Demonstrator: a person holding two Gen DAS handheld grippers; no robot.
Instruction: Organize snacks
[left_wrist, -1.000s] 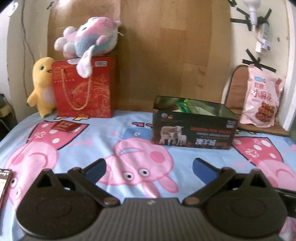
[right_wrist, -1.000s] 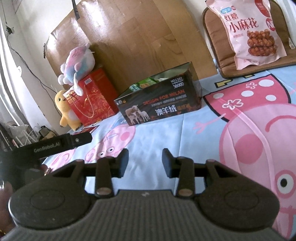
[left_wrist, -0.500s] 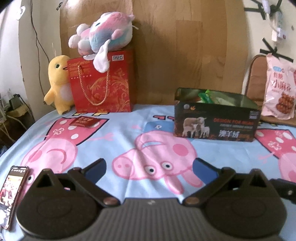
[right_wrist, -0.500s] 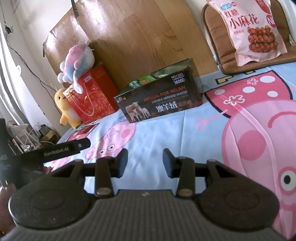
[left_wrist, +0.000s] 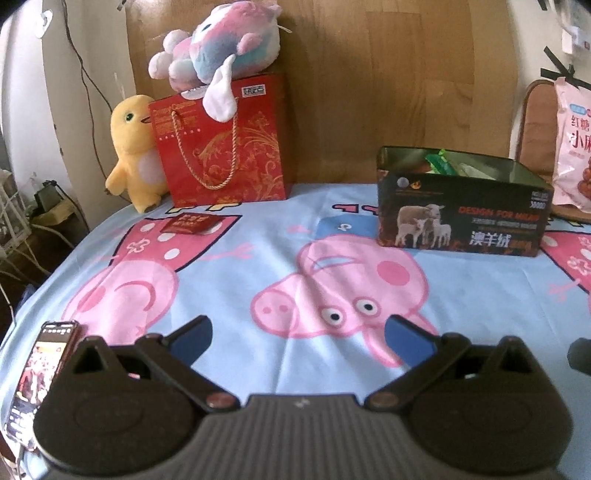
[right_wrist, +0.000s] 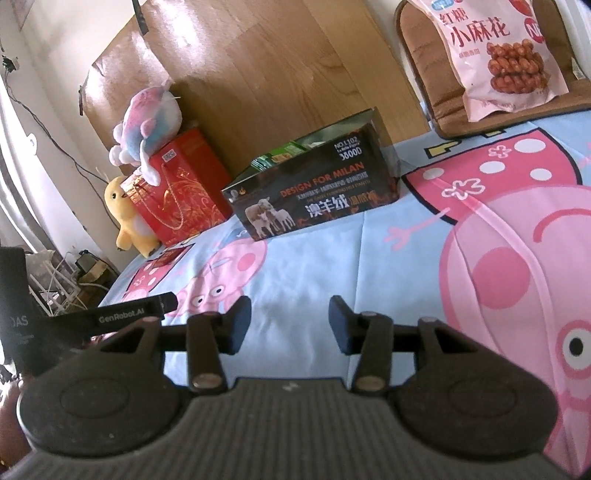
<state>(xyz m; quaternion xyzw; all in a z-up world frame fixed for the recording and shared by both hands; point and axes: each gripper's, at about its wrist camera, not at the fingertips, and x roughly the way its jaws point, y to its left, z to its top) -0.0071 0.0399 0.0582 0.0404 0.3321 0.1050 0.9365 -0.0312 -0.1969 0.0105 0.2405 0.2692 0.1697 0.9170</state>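
A dark box with sheep on its side (left_wrist: 458, 221) stands on the cartoon-pig cloth, with green snack packets (left_wrist: 439, 164) inside; it also shows in the right wrist view (right_wrist: 314, 199). A small red packet (left_wrist: 192, 223) lies flat in front of a red gift bag (left_wrist: 221, 147). A pink snack bag (right_wrist: 495, 55) leans on a brown chair cushion at the far right. My left gripper (left_wrist: 297, 338) is open wide and empty above the cloth. My right gripper (right_wrist: 290, 323) is open and empty, well short of the box.
A pink-blue plush (left_wrist: 221, 40) sits on the gift bag and a yellow duck plush (left_wrist: 135, 147) stands beside it. A phone (left_wrist: 40, 373) lies at the cloth's near left edge. A wooden board (left_wrist: 369, 92) stands behind. The left gripper's arm (right_wrist: 122, 317) shows in the right wrist view.
The left gripper's view has swung left and drawn back: the box has slid right and the phone has come into sight. The right gripper has barely moved.
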